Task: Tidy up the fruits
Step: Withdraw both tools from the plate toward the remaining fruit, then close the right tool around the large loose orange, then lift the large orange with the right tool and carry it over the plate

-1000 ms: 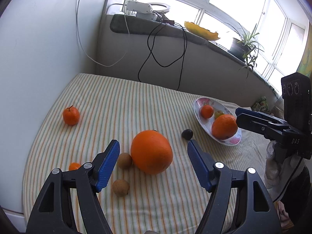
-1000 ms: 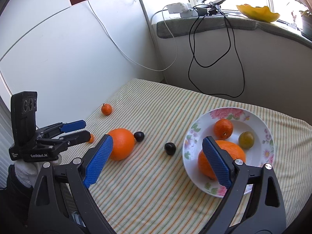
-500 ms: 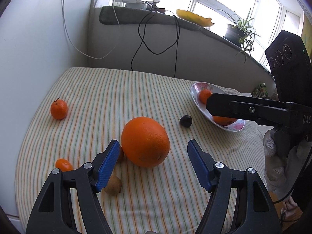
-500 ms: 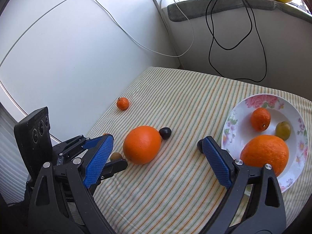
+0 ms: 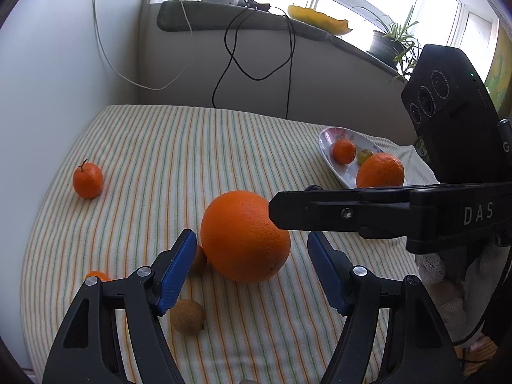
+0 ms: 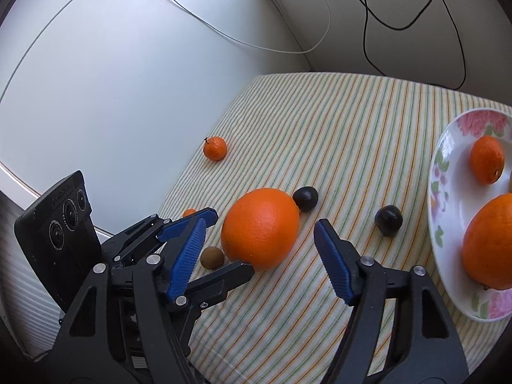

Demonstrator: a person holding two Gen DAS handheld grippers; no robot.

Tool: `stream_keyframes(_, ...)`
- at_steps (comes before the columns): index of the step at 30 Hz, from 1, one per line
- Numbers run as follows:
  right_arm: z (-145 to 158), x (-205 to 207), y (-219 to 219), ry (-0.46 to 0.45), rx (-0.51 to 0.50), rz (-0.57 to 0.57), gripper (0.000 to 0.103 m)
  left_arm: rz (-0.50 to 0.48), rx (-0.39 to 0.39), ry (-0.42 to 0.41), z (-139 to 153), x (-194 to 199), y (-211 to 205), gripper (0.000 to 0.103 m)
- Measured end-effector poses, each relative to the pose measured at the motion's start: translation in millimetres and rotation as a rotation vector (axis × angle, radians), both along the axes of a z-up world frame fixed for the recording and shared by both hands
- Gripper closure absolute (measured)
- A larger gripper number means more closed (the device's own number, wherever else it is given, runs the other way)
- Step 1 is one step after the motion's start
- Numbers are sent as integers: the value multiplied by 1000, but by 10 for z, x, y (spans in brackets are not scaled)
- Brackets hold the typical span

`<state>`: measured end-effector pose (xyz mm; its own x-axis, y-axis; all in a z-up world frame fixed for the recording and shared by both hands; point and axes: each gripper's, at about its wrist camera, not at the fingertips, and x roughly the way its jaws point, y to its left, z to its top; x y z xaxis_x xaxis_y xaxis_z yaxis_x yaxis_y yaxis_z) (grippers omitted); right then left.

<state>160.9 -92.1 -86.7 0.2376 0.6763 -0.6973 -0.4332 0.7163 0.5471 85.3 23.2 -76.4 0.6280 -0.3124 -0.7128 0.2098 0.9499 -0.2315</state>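
Observation:
A large orange [image 5: 244,236] lies on the striped cloth [image 5: 192,147]. My left gripper [image 5: 252,272] stands open, its blue pads on either side of the orange and not touching it. My right gripper [image 6: 260,259] comes in from the right with its jaws closing. The same orange [image 6: 260,227] sits just ahead between its pads, which do not press on it. One of its black fingers [image 5: 320,211] crosses the orange's upper right. A flowered plate [image 6: 435,192] holds a big orange [image 6: 489,243], a small one [image 6: 486,160] and a greenish fruit [image 5: 364,156].
Loose on the cloth are a tangerine [image 5: 88,180], two dark plums [image 6: 305,198] [image 6: 388,219], two brown fruits [image 5: 187,316] [image 5: 198,260] and a tiny orange one [image 5: 97,276]. A white wall [image 6: 112,80] borders the left. Cables [image 5: 256,64] hang from the sill behind.
My right gripper swung left and down from over the plate to the large orange, and its jaws narrowed. The left gripper sank a little closer to that orange.

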Motion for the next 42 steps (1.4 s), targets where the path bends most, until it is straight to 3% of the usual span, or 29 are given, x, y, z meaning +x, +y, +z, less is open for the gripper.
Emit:
stream_keyframes(14, -284, 121, 80, 122, 54, 8, 30, -28, 31, 13, -68, 112, -42, 31)
stream_keyframes(27, -371, 140, 151, 146, 78, 21, 40, -45, 50, 12, -76, 154, -63, 32)
stream_keyframes(35, -354, 101, 195, 128, 60, 18, 41, -27, 35, 6, -67, 139, -34, 36)
stream_keyframes(42, -340, 59, 150, 122, 62, 16, 41, -24, 72, -29, -25, 90, -103, 37)
